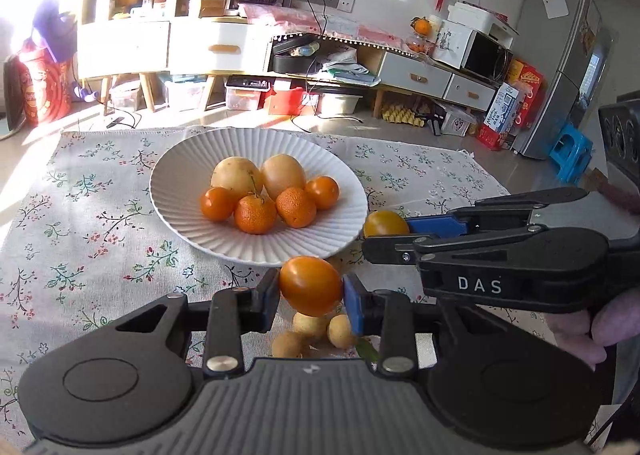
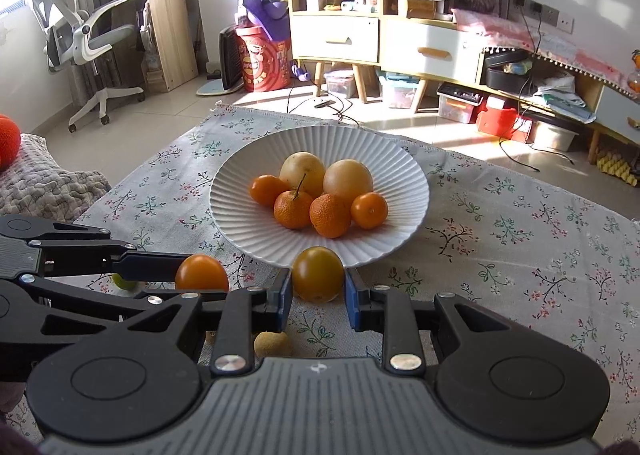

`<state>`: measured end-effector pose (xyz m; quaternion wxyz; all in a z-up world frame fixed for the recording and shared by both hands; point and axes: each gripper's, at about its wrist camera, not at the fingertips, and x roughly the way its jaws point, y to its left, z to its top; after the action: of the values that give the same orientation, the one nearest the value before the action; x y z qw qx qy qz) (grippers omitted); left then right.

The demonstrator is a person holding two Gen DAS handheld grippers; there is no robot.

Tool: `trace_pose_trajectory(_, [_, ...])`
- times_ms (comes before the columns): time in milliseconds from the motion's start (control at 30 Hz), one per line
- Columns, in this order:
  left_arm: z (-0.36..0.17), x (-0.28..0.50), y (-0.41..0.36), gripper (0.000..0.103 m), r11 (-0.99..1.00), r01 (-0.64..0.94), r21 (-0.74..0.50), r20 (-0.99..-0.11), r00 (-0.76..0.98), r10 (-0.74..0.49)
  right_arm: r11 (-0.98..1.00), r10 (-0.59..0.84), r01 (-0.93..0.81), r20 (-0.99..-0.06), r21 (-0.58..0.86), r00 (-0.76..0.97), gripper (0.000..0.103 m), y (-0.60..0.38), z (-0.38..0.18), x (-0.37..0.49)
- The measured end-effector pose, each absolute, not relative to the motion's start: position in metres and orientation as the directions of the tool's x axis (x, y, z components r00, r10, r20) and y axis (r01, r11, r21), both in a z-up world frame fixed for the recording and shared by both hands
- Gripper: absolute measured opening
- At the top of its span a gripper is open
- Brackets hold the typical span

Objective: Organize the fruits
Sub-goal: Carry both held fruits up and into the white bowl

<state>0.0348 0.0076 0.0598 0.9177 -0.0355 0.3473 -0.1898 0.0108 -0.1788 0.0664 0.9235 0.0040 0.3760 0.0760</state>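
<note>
A white ribbed plate [image 1: 192,231] [image 2: 248,231] holds several small oranges [image 1: 256,213] [image 2: 330,215] and two pale round fruits [image 1: 236,175] [image 2: 348,177]. My left gripper [image 1: 311,295] is shut on an orange tomato [image 1: 310,285], held above the cloth just in front of the plate; it also shows in the right wrist view [image 2: 202,273]. My right gripper [image 2: 317,295] is shut on a yellow-orange tomato [image 2: 318,274] at the plate's near rim, also seen in the left wrist view [image 1: 385,223]. Small yellow-brown fruits [image 1: 310,325] [image 2: 273,343] lie on the cloth under the grippers.
A floral tablecloth [image 1: 80,255] [image 2: 520,255] covers the table. A small green fruit [image 2: 124,282] lies behind the left gripper's finger. Cabinets, storage boxes and cables stand on the floor beyond the table's far edge. A grey quilted seat [image 2: 48,183] is to the left.
</note>
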Motion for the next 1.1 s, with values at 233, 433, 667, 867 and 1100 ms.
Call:
trace_pose_trajectory(233, [0.059, 0.054, 0.009, 0.025, 0.934, 0.295, -0.199, -0.620, 0.701, -0.354, 0.989, 0.144, -0.110, -0.680, 0.093, 0.719, 0.025, -0.185, 0.064, 0.027])
trace_pose_trajectory(433, [0.053, 0.069, 0.002, 0.025, 0.927, 0.319, -0.198, -0.600, 0.708, -0.372, 0.987, 0.154, -0.077, -0.689, 0.141, 0.708, 0.025, -0.194, 0.057, 0.040])
trace_pose_trajectory(667, [0.047, 0.077, -0.004, 0.025, 0.925, 0.329, -0.190, -0.611, 0.698, -0.374, 0.983, 0.150, -0.031, -0.694, 0.181, 0.705, 0.025, -0.206, 0.051, 0.051])
trace_pose_trajectory(867, [0.039, 0.083, -0.006, 0.025, 0.933, 0.317, -0.171, -0.634, 0.689, -0.351, 0.970, 0.183, -0.010, -0.699, 0.244, 0.691, 0.025, -0.209, 0.047, 0.058])
trace_pose_trajectory(1100, [0.038, 0.085, -0.007, 0.025, 0.938, 0.313, -0.147, -0.633, 0.699, -0.332, 0.966, 0.198, -0.014, -0.707, 0.257, 0.679, 0.025, -0.205, 0.045, 0.061])
